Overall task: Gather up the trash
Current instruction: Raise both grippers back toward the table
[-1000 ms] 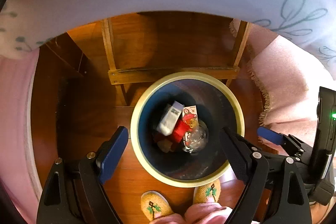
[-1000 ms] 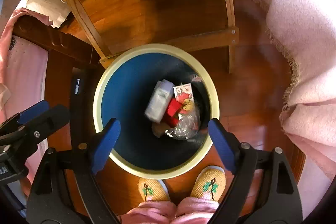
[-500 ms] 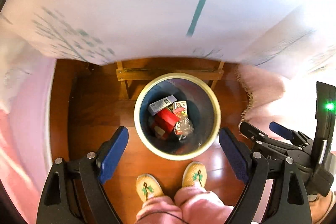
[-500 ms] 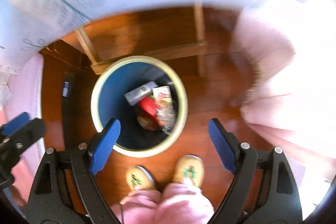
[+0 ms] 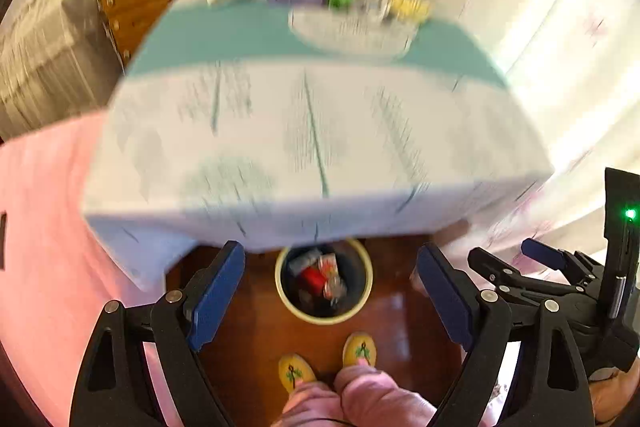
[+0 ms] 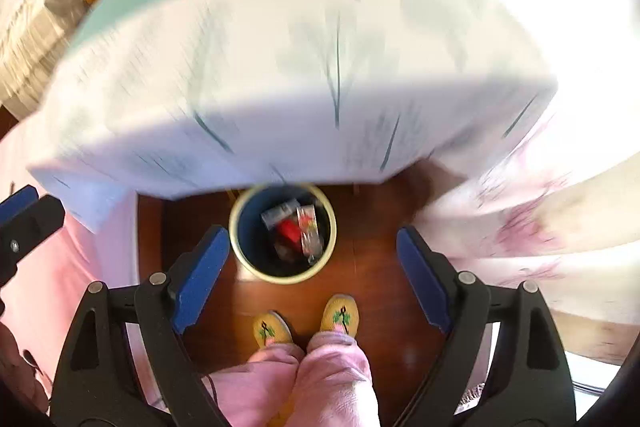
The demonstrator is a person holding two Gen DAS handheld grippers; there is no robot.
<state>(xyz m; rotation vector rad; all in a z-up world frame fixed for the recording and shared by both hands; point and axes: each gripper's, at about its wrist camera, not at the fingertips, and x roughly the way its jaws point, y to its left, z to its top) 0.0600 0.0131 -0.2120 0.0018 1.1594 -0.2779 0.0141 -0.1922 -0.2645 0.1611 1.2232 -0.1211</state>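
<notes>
Bin [image 5: 362, 303], trash-filled, sitting at 12 o'clock, tablecloth [image 5: 312, 147] overhanging its far rim; slippers [image 6: 340, 315] at 6. Both grippers [image 5: 332, 291] [image 6: 312, 267] gaping wide, gripping nothing.

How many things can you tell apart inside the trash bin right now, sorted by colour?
In the bin, as far as the blur allows:
Red item: 1
Grey-white box: 1
Printed packet: 1
Clear crumpled wrapper: 1
Total: 4. Darker scraps underneath cannot be counted.
</notes>
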